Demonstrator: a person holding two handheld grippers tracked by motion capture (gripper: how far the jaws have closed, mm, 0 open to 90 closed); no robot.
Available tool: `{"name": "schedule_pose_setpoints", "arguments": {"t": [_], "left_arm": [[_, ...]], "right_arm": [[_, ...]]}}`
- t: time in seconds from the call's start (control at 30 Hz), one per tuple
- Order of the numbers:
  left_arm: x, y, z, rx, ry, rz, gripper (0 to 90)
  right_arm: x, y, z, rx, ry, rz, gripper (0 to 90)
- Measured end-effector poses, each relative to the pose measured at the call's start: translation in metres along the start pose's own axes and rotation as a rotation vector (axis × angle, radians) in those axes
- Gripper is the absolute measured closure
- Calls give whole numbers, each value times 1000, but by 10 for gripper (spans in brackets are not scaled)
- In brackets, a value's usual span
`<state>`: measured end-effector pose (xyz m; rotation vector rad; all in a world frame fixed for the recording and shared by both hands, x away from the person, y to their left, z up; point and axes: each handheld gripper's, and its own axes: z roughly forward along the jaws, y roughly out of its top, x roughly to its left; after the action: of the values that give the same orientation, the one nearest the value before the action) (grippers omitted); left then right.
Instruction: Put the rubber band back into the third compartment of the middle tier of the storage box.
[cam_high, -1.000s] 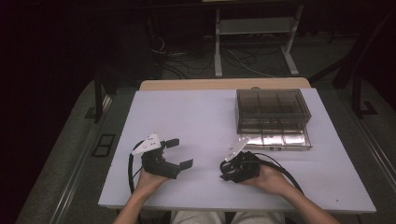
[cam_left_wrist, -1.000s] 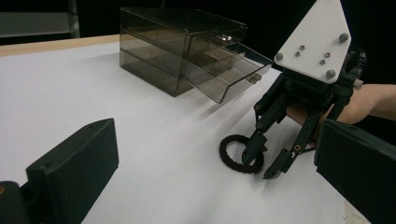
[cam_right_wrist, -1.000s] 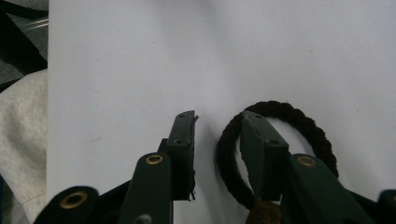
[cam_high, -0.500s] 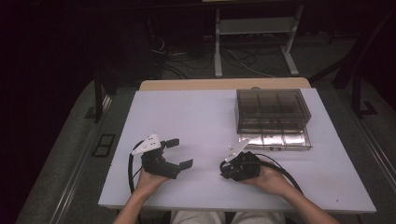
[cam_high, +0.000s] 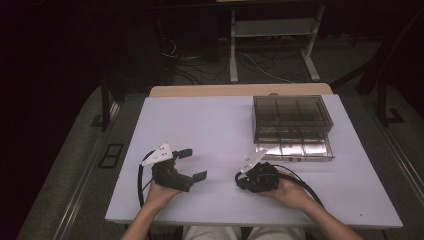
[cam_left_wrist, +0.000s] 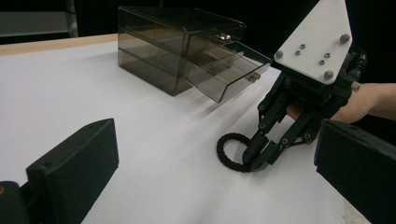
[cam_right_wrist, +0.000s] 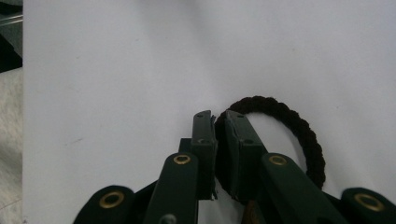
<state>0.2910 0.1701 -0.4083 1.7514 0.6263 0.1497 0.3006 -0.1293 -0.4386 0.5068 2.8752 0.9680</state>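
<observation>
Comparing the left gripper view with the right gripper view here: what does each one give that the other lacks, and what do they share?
Left gripper view alone: the smoky drawer box with its bottom drawer pulled out, the left gripper's own jaws standing wide apart, and the right gripper's body from outside with the hand behind it.

Right gripper view alone: a close look along the pads, which have just been closing and now pinch one side of the black hair tie.

Shared: the hair tie lying on the white table and the right gripper nipping it.
</observation>
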Motion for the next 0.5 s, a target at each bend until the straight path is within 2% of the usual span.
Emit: {"name": "schedule_pose_setpoints", "arguments": {"t": [0.37, 0.5], "left_arm": [[0, 0, 0, -1, 0, 0, 0], [0, 0, 0, 0, -1, 0, 0]], "right_arm": [[-3, 0, -1, 6, 1, 39, 843], [-5, 0, -5, -14, 7, 53, 846]]}}
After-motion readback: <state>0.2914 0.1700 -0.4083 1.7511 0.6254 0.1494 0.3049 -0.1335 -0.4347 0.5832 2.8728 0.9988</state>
